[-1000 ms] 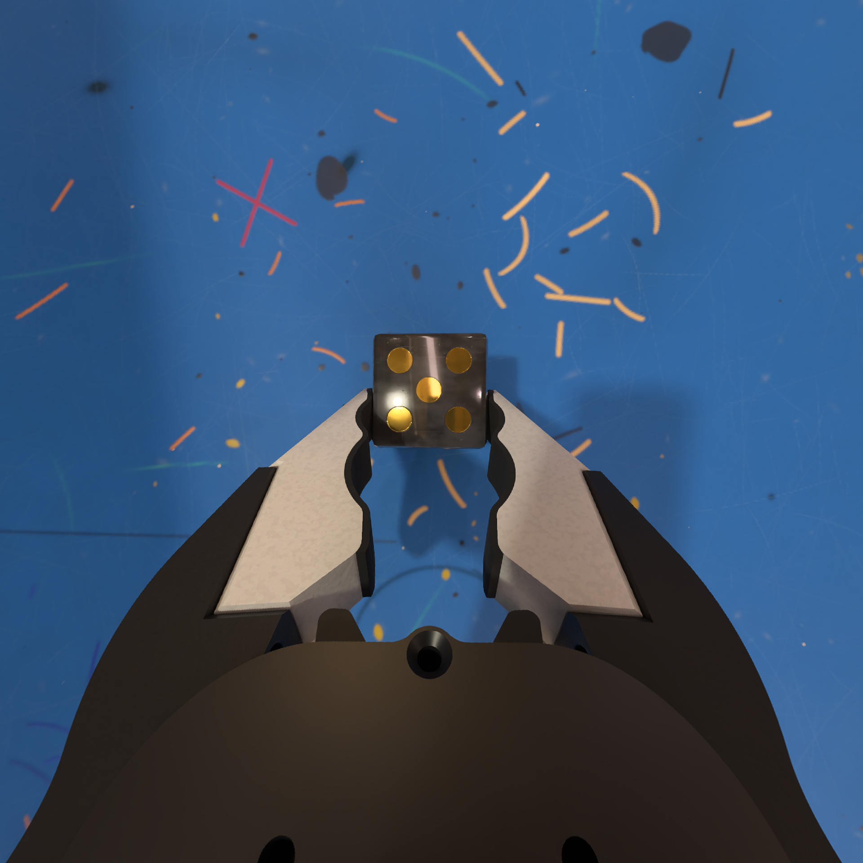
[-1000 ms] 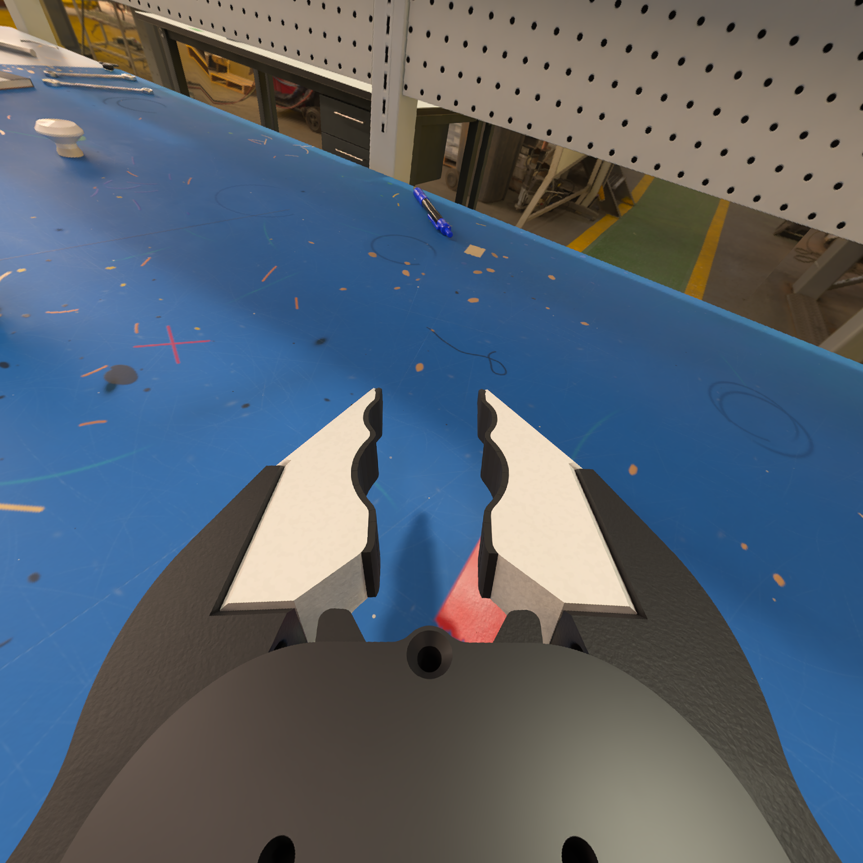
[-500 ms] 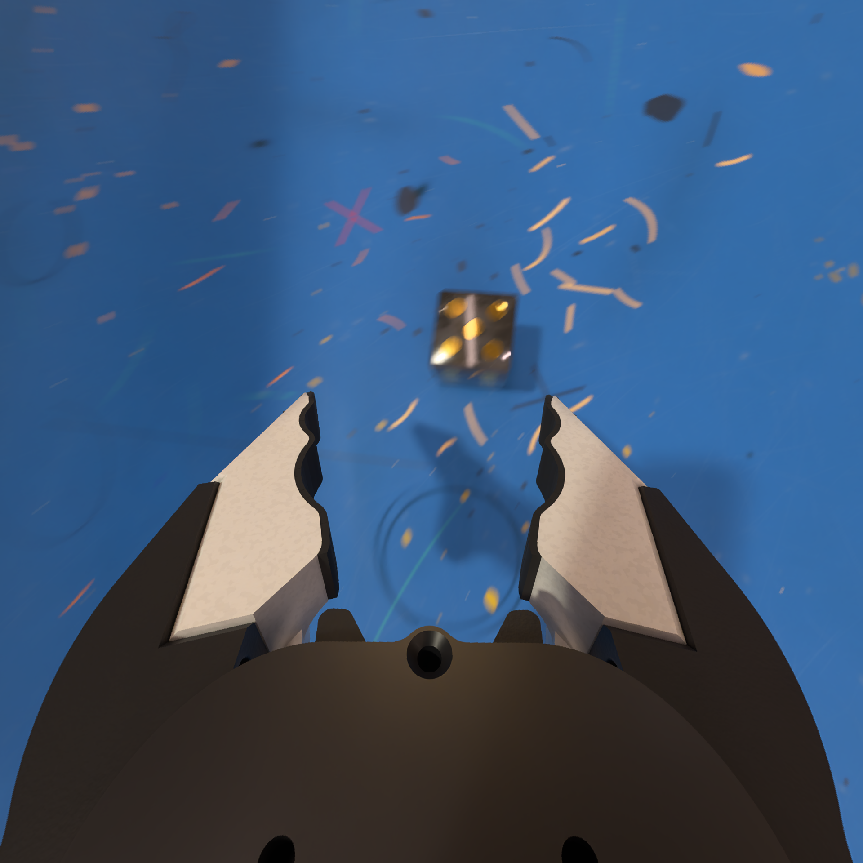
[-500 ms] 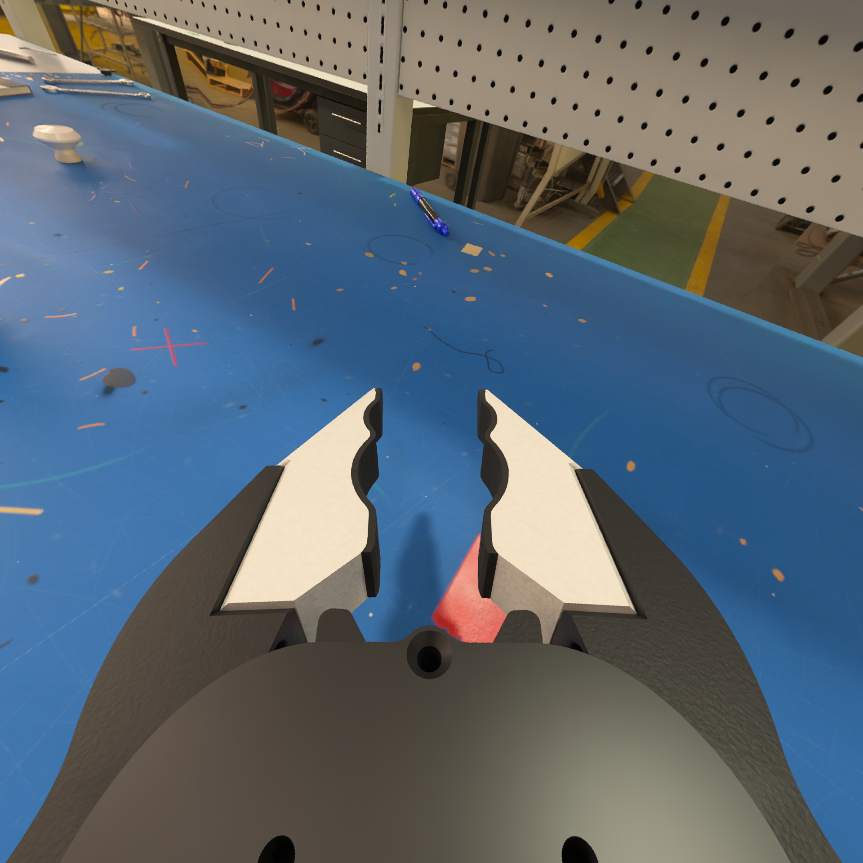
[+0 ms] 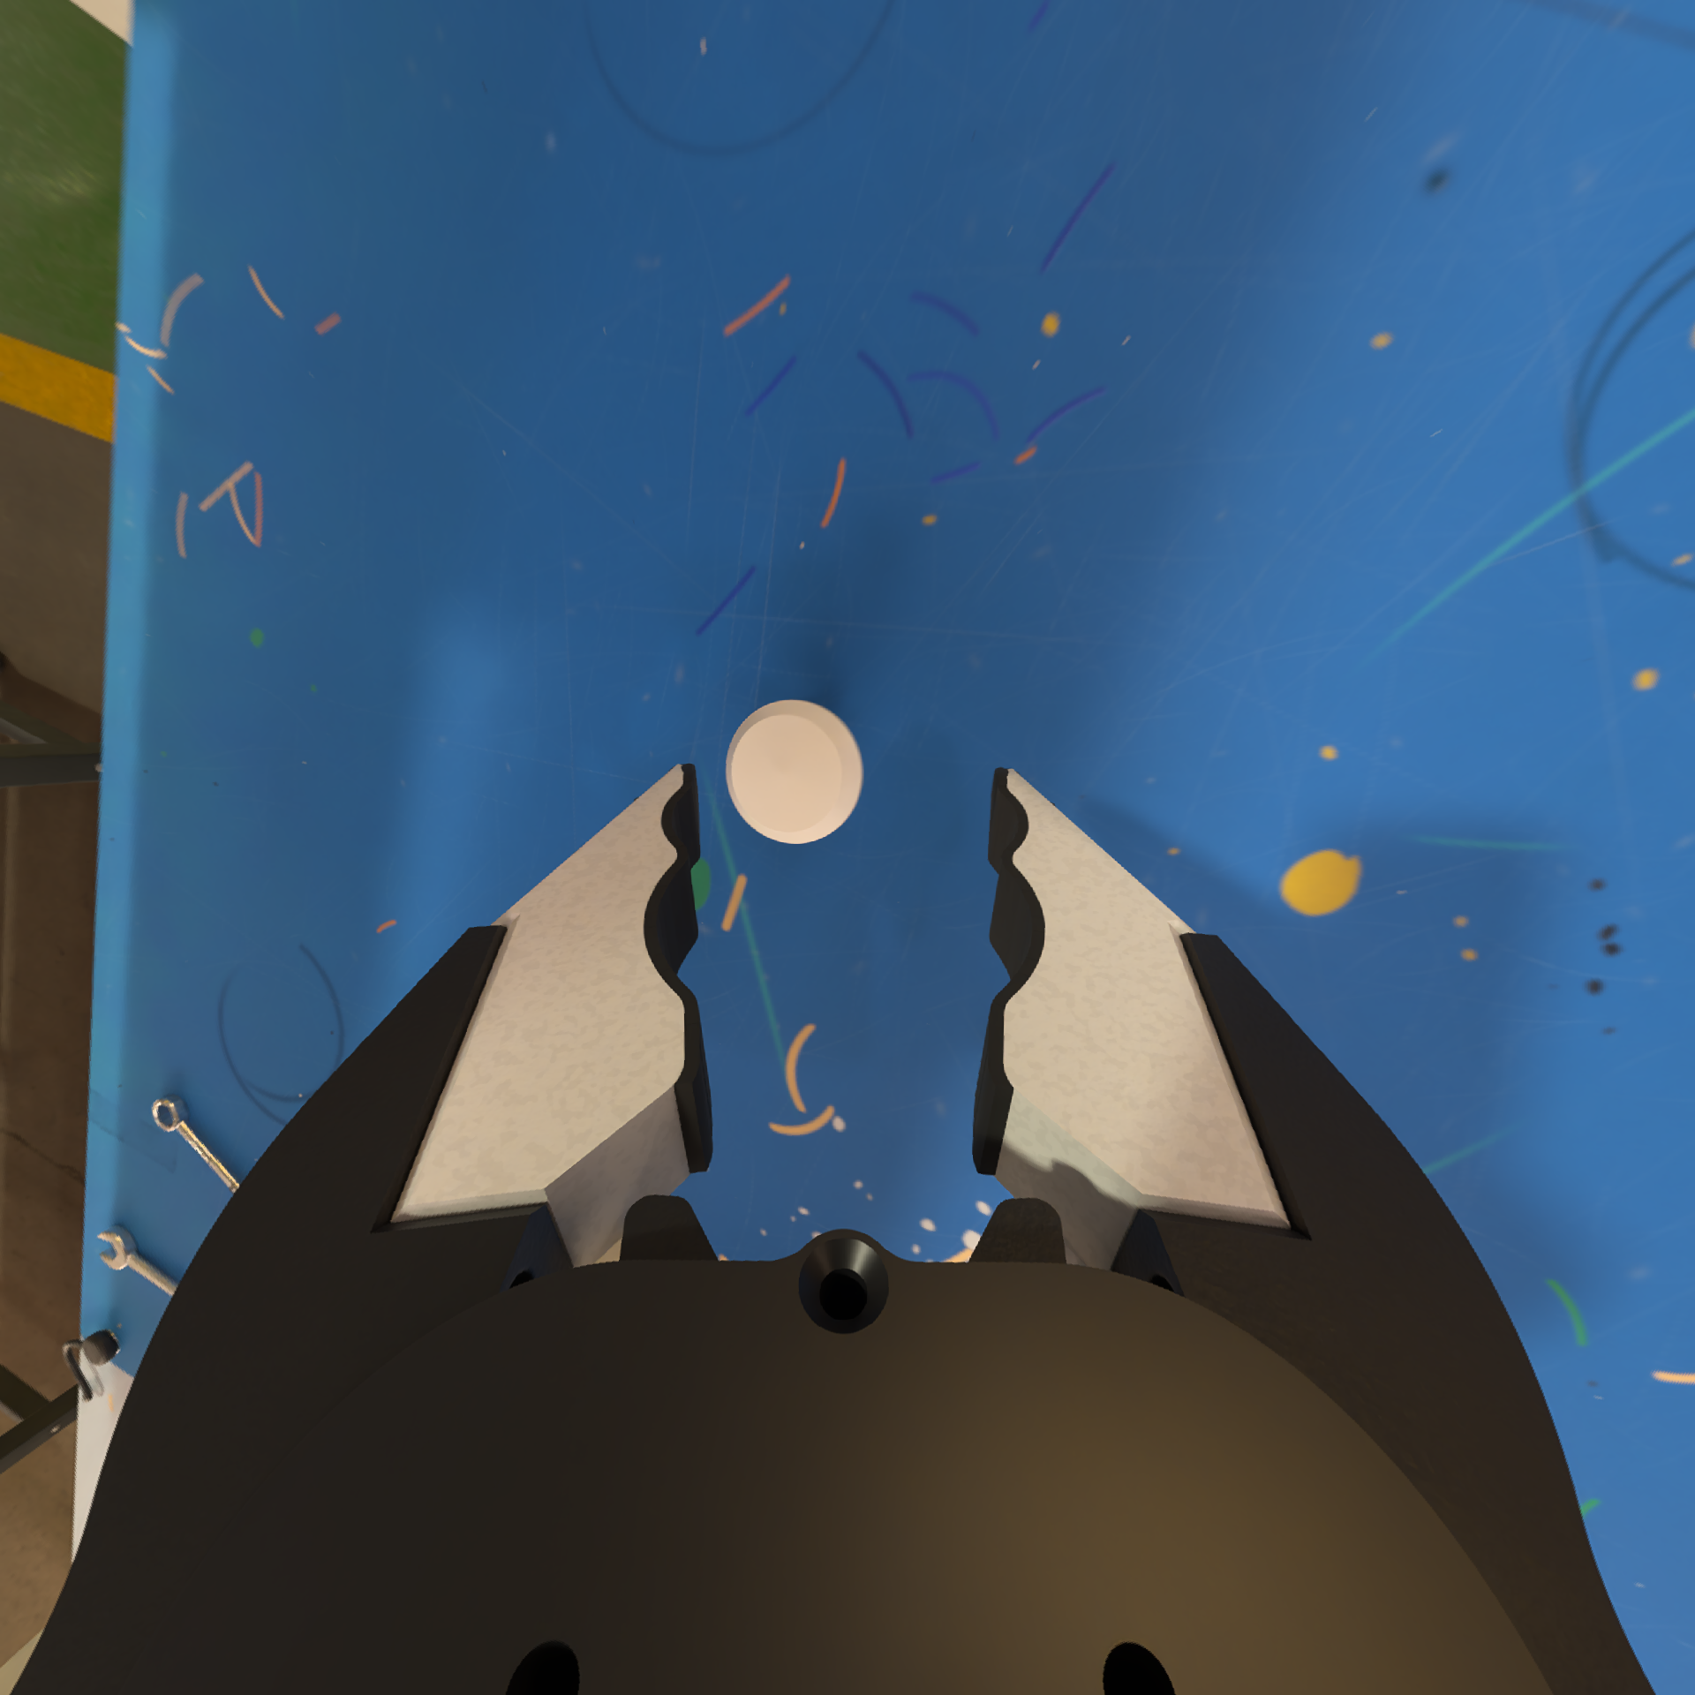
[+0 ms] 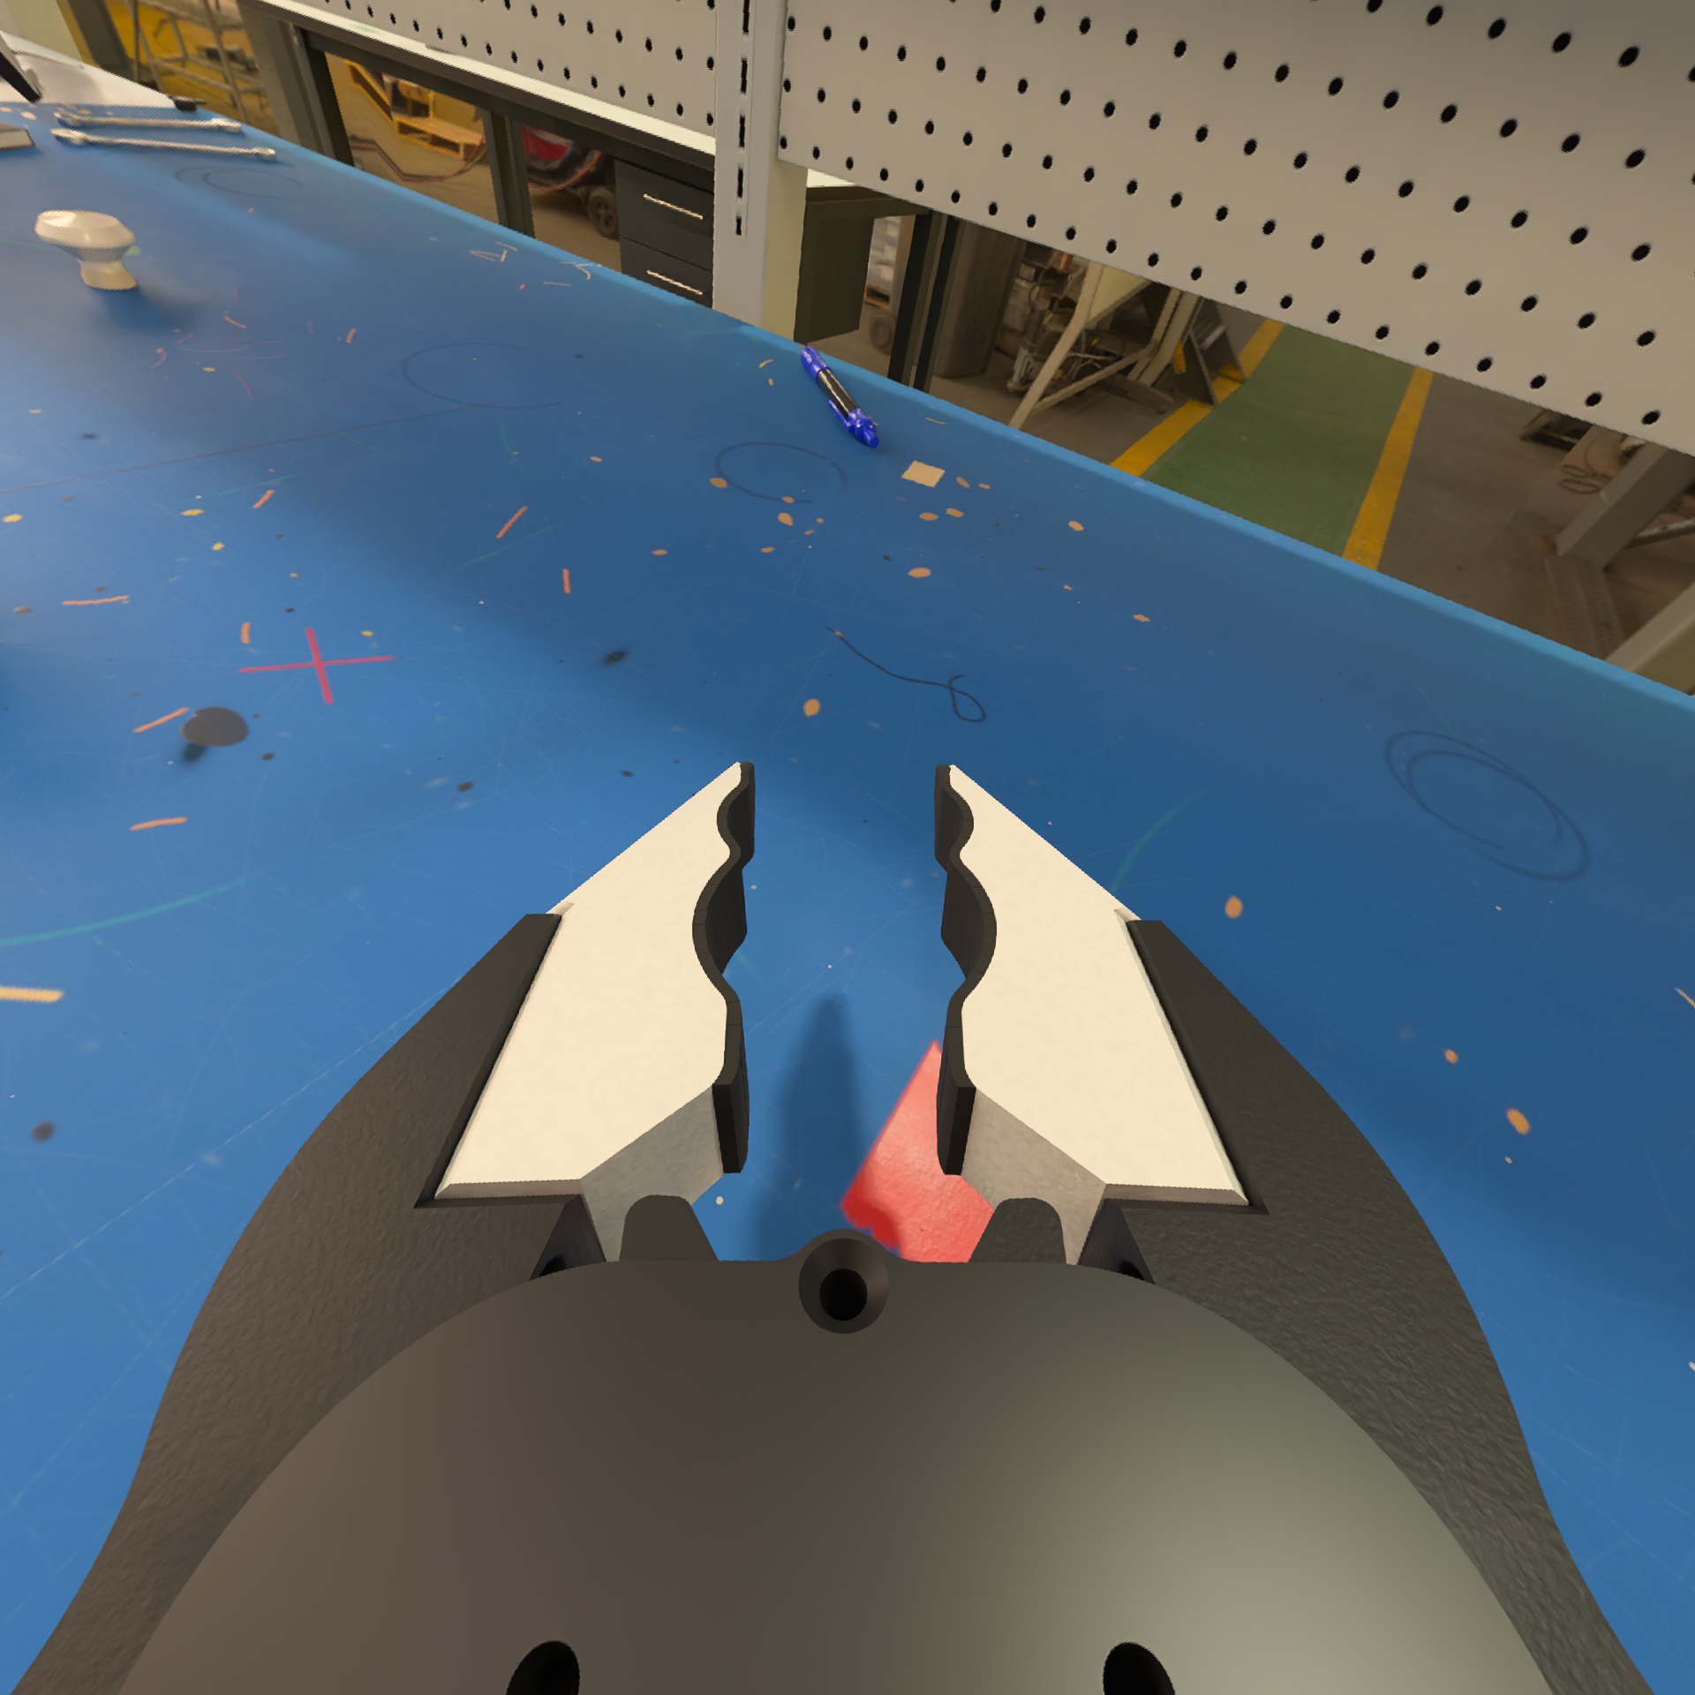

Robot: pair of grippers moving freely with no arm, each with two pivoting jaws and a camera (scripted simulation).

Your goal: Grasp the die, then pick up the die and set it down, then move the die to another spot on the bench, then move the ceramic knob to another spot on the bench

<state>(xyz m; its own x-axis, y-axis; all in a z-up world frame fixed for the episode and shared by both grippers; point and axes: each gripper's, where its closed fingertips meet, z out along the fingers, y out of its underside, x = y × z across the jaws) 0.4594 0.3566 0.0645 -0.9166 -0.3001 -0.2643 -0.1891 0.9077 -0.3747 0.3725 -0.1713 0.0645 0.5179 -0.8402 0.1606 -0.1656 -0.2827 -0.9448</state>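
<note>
The white ceramic knob (image 5: 794,770) stands on the blue bench (image 5: 1192,459), seen from straight above in the left wrist view. My left gripper (image 5: 842,780) is open and empty above it, the knob lying just beyond the tips, nearer the left finger. The knob also shows far left in the right wrist view (image 6: 89,244), upright on its stem. My right gripper (image 6: 844,780) hovers over the bench with its jaws a little apart and holds nothing. The die is not in view.
The bench's left edge (image 5: 110,825) runs close by in the left wrist view, with small wrenches (image 5: 193,1142) along it. In the right wrist view a blue pen (image 6: 839,396) lies near the far edge, a pegboard (image 6: 1192,138) stands behind, and a red patch (image 6: 903,1183) lies under the fingers.
My left gripper let go of the die, opened, and moved away from it to above the ceramic knob. The die has left view. The right gripper has barely moved.
</note>
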